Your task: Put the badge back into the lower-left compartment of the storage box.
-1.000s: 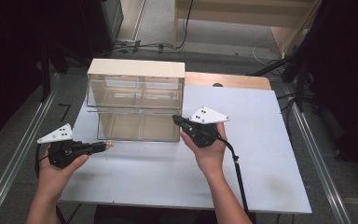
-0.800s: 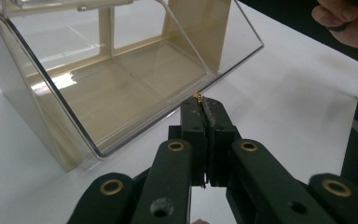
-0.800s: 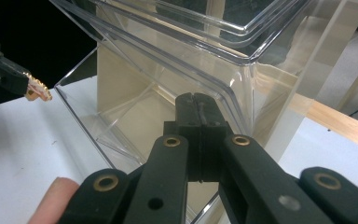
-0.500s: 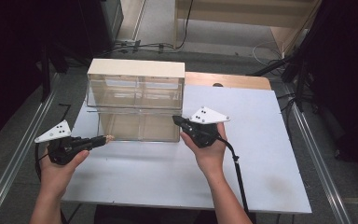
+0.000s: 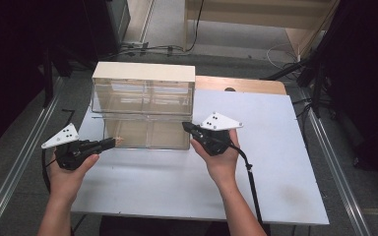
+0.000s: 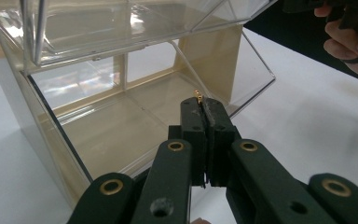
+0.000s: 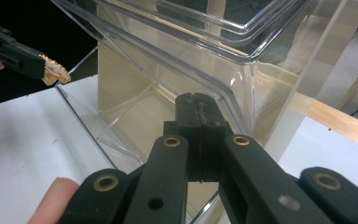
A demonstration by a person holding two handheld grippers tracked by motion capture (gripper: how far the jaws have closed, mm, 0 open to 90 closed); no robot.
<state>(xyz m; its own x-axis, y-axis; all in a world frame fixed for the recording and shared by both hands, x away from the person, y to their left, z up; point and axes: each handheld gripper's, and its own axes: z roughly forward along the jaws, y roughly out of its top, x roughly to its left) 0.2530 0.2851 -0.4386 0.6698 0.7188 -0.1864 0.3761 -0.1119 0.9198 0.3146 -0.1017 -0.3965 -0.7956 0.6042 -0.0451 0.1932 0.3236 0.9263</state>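
Note:
A clear plastic drawer cabinet (image 5: 142,93) with a cream top stands at the back left of the white table (image 5: 275,162). Its lower drawer (image 5: 147,133) is pulled out toward me (image 6: 121,126). My left gripper (image 5: 113,143) is shut on a small gold-coloured piece (image 6: 198,96), held at the drawer's front left corner (image 7: 56,72). My right gripper (image 5: 186,126) is shut, its tips (image 7: 197,100) at the drawer's right front corner. Whether the clear wall is pinched between its jaws I cannot tell.
A wooden board (image 5: 241,84) lies behind the table's far edge. Metal rails (image 5: 15,172) run along both sides of the table. Cables (image 5: 147,49) lie on the floor beyond. A black cable (image 5: 251,187) trails from my right gripper across the table.
My left gripper has moved forward and to the right, bringing the gold piece up to the drawer's front. The right gripper has stayed put.

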